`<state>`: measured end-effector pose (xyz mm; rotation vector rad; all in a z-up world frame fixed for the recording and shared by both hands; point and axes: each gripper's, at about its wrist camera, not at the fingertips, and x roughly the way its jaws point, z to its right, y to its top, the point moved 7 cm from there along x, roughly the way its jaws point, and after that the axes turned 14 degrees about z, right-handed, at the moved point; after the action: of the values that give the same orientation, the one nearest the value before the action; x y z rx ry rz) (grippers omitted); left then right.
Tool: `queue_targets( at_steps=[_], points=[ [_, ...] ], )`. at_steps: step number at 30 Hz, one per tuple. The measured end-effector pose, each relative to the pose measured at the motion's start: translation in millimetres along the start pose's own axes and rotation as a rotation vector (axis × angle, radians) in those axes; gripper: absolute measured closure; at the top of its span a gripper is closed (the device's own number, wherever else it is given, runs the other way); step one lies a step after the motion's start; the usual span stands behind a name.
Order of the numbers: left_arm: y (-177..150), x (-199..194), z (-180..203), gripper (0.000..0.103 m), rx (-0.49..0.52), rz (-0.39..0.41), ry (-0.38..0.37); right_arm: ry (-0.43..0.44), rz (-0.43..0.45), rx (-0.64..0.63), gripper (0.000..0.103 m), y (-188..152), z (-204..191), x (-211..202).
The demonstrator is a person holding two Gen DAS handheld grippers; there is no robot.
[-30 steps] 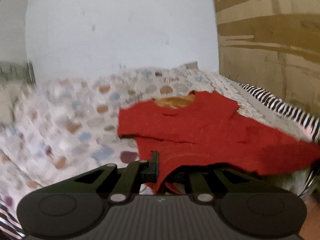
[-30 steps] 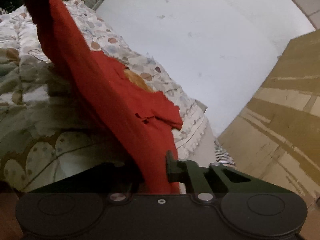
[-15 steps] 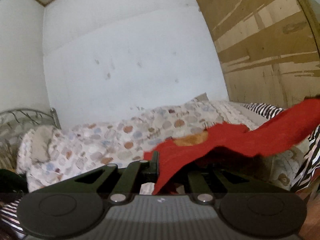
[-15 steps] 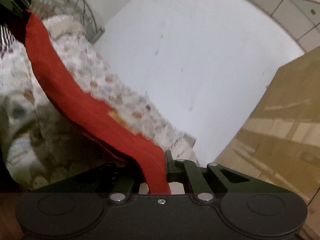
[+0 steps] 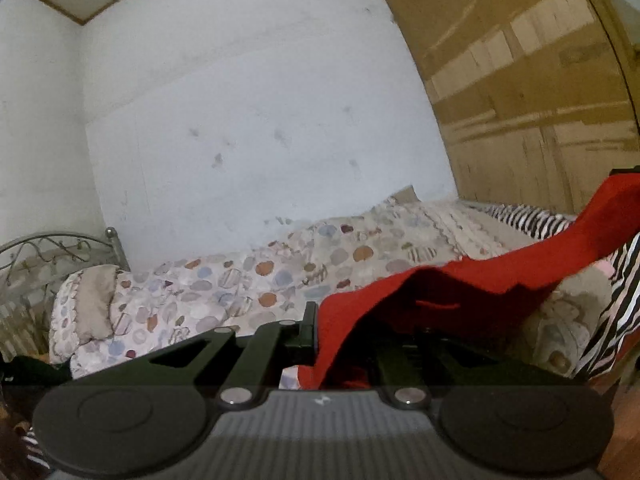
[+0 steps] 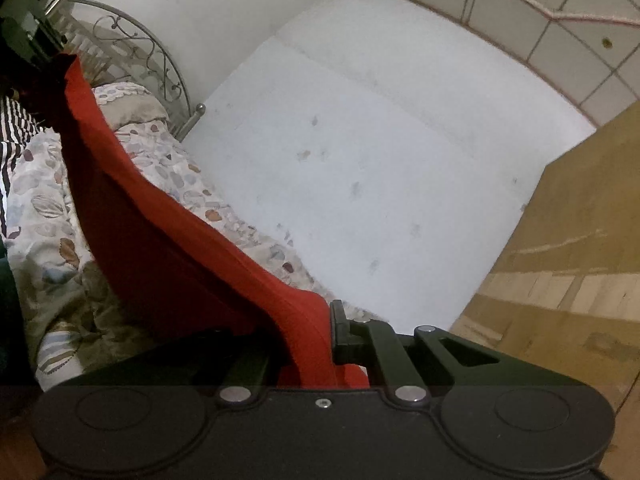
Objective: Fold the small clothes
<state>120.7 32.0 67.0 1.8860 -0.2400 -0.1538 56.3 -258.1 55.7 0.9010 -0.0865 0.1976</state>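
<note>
Bed [image 5: 452,220] bears spotted quilt [image 5: 280,280] and pillow [image 5: 94,304].

A bedroom: metal-framed bed [image 5: 280,276], pillow [image 5: 94,304], wardrobe [image 5: 520,100].

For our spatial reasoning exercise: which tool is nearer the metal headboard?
Left. The left tool grips the red garment at the end near the metal headboard; the right tool grips its other end, farther from it.

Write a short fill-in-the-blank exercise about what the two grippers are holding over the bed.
1. The garment held by both grippers is ____ in colour.
2. The left gripper has its jaws ____ on the garment.
3. The garment stretches from the right gripper over the ____.
4. The blanket at the bed's edge has black and white ____.

Missing words: red; shut; bed; stripes
</note>
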Motion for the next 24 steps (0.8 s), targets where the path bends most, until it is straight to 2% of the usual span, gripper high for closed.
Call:
queue_targets(
  at_steps=[5, 12, 18, 24],
  points=[
    [-2.3, 48.7, -9.4, 0.095, -0.008, -0.04, 0.01, 0.003, -0.024, -0.002, 0.097, -11.9, 2.6, 39.5],
    [-16.9, 145.3, -24.0, 0.094, 0.001, -0.109, -0.025, 0.001, -0.069, -0.008, 0.094, -37.6, 5.3, 137.4],
    [-59.5, 244.9, -35.2, 0.094, -0.041, -0.253, -0.108, 0.085, -0.206, 0.08, 0.093, -91.0, -0.1, 237.5],
    [-111.7, 323.1, -40.3, 0.091, -0.11, -0.394, -0.162, 0.161, -0.342, 0.193, 0.089, -142.0, -11.1, 306.6]
  ],
)
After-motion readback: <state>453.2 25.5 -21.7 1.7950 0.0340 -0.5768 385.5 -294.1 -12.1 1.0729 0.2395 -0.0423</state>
